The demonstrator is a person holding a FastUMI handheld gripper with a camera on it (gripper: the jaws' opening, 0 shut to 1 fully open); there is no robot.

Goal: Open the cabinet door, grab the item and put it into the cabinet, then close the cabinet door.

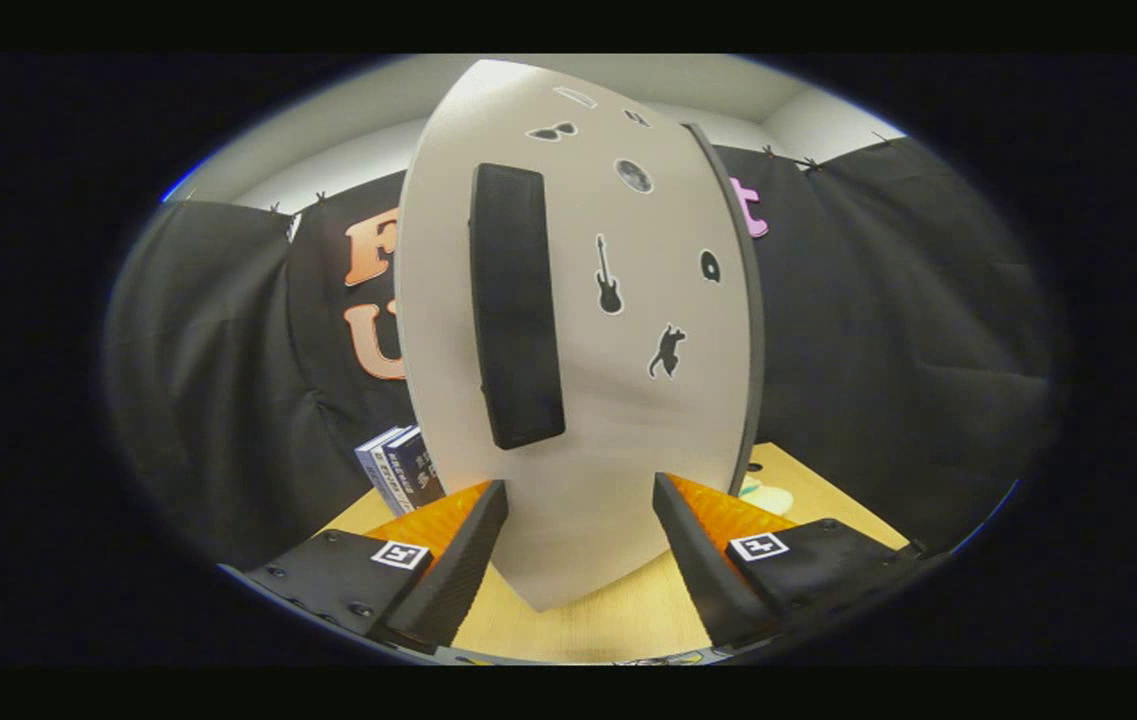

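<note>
My tool [580, 545] has its fingers spread apart, gripping nothing, w/ the pale cabinet door [628, 400] standing upright just ahead, its lower part between them. The door looks stiff and light; I'd take it by the long dark vertical handle [516, 305] left of the stickers, which looks padded, so prob. not slippery. Cabinet interior is hidden behind the door, and whether the boxes [400, 468] on the counter [588, 620] beyond the left finger are the item, I can't tell.

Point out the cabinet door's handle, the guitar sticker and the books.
handle [516, 305], gripper view, middle of the dark bar.
guitar sticker [608, 277], gripper view, its neck.
books [402, 468], gripper view, the spines.
</note>
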